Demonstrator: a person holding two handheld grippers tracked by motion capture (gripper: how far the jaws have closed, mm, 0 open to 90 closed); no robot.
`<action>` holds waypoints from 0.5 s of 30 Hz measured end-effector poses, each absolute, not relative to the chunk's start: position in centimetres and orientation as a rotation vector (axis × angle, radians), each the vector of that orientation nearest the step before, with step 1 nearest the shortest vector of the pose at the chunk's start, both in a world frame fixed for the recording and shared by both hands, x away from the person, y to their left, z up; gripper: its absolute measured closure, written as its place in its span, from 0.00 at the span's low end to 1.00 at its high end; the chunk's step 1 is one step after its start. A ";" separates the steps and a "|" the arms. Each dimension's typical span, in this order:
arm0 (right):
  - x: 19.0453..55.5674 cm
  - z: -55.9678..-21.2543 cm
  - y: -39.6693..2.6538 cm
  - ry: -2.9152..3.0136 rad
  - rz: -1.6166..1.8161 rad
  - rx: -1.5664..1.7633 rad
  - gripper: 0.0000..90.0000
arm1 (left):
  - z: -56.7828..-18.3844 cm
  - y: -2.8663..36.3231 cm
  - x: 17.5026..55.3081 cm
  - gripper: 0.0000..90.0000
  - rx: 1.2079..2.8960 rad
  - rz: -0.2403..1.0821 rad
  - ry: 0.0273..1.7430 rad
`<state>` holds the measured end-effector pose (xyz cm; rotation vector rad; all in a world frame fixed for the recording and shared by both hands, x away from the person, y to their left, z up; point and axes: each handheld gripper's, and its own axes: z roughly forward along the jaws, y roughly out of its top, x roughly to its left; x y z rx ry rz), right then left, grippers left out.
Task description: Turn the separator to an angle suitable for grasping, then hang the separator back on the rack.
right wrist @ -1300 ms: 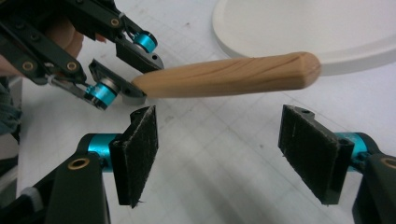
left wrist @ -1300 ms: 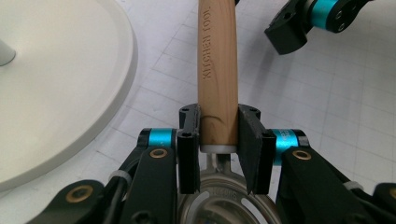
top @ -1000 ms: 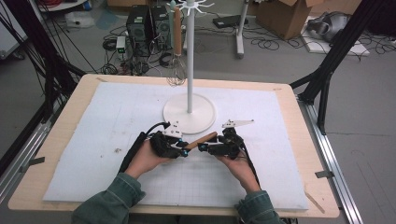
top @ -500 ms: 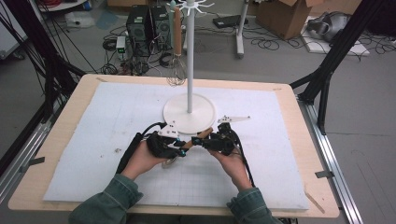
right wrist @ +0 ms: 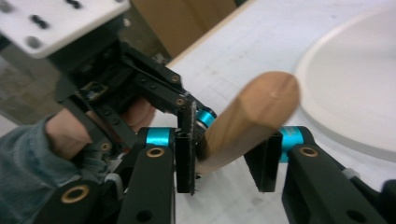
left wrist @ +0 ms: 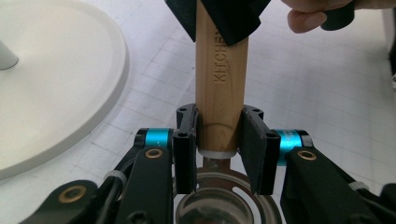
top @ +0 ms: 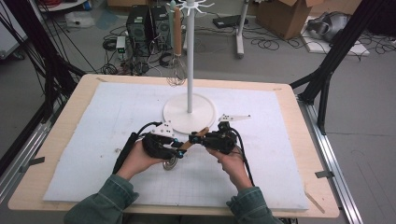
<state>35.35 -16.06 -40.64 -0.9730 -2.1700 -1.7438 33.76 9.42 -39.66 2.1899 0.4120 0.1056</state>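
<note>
A utensil with a wooden handle (left wrist: 222, 84) stamped KITCHEN and a round slotted metal head (top: 170, 164) is held just above the white mat. My left gripper (left wrist: 219, 140) is shut on the handle close to the metal head, both pads pressing on the wood. My right gripper (right wrist: 224, 161) has just been closing on the handle's rounded free end (right wrist: 261, 107), and its pads now meet the wood. In the high view the left gripper (top: 180, 151) and right gripper (top: 201, 138) face each other along the handle (top: 194, 139).
A white stand with a round base (top: 189, 113) and tall pole rises just behind the grippers. A whisk (top: 176, 77) hangs from its top hooks. The white mat (top: 280, 154) covers the wooden table; cables and boxes lie on the floor beyond.
The right hand has come in toward the left, and its jaws have closed around the free end of the wooden handle. The left gripper keeps its grip in about the same place.
</note>
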 end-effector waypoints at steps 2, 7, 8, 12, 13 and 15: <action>35.2 -40.4 -15.9 -2.165 -1.745 -0.947 0.78 | -39.5 9.8 33.7 0.74 2.181 0.091 0.408; 34.9 -39.6 -15.2 -2.204 -1.753 -0.905 0.79 | -39.2 10.6 33.6 0.73 2.157 0.075 0.400; 34.9 -39.5 -15.1 -2.214 -1.754 -0.896 0.79 | -39.0 10.8 33.5 0.73 2.151 0.073 0.398; 34.7 -39.1 -14.8 -2.249 -1.752 -0.868 0.79 | -38.4 11.7 33.4 0.70 2.123 0.062 0.399; 34.7 -39.0 -14.8 -2.258 -1.752 -0.856 0.79 | -38.3 11.9 33.3 0.70 2.109 0.058 0.400; 34.6 -38.7 -14.6 -2.276 -1.754 -0.837 0.79 | -38.0 12.3 33.3 0.70 2.099 0.051 0.394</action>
